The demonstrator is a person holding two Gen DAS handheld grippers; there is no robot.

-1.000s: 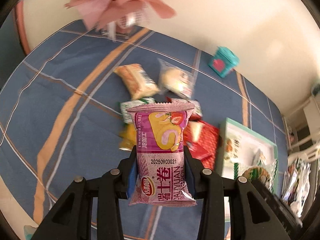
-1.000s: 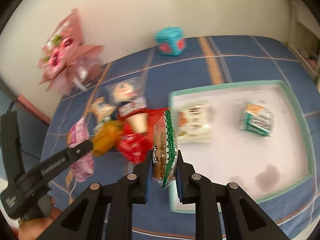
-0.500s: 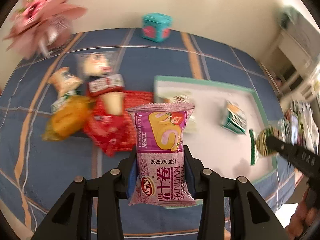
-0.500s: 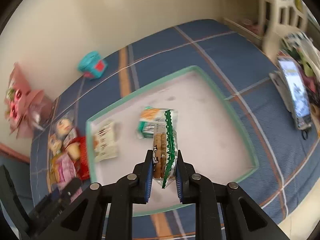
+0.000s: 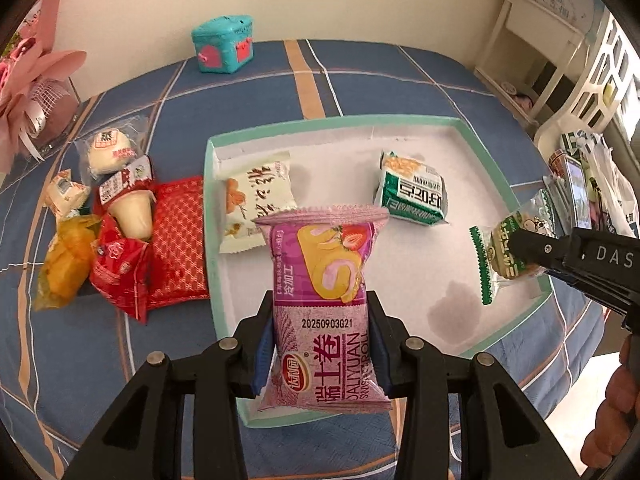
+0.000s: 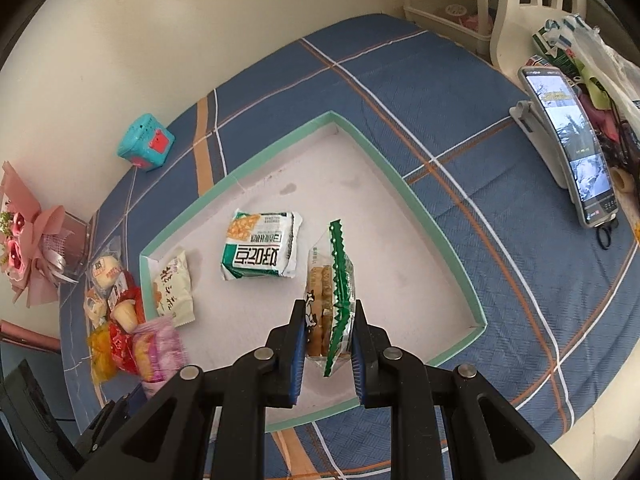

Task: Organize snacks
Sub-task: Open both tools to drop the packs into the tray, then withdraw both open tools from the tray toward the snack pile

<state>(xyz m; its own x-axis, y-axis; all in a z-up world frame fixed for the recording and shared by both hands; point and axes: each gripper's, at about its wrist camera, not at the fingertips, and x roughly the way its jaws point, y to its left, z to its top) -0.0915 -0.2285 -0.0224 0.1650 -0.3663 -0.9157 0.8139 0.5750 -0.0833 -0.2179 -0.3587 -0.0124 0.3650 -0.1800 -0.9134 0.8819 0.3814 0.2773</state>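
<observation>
My left gripper [image 5: 322, 344] is shut on a pink Swiss-roll packet [image 5: 324, 292], held above the near edge of the green-rimmed white tray [image 5: 208, 216]. My right gripper [image 6: 329, 340] is shut on a green-edged biscuit packet [image 6: 330, 284], held edge-up over the tray [image 6: 400, 184]; it also shows in the left wrist view [image 5: 506, 256] over the tray's right rim. In the tray lie a cream packet [image 5: 256, 208] and a green-and-white packet [image 5: 414, 194].
Left of the tray lies a pile of loose snacks: a red packet [image 5: 176, 240], an orange one [image 5: 64, 264], a round bun packet [image 5: 112, 152]. A teal toy chest [image 5: 224, 44] stands at the back, a pink bouquet [image 5: 28, 92] far left, a phone on a stand [image 6: 568, 140] right.
Both grippers have swung right from the snack pile to over the tray, each still holding its packet. The right gripper's packet now hangs over the tray's right part.
</observation>
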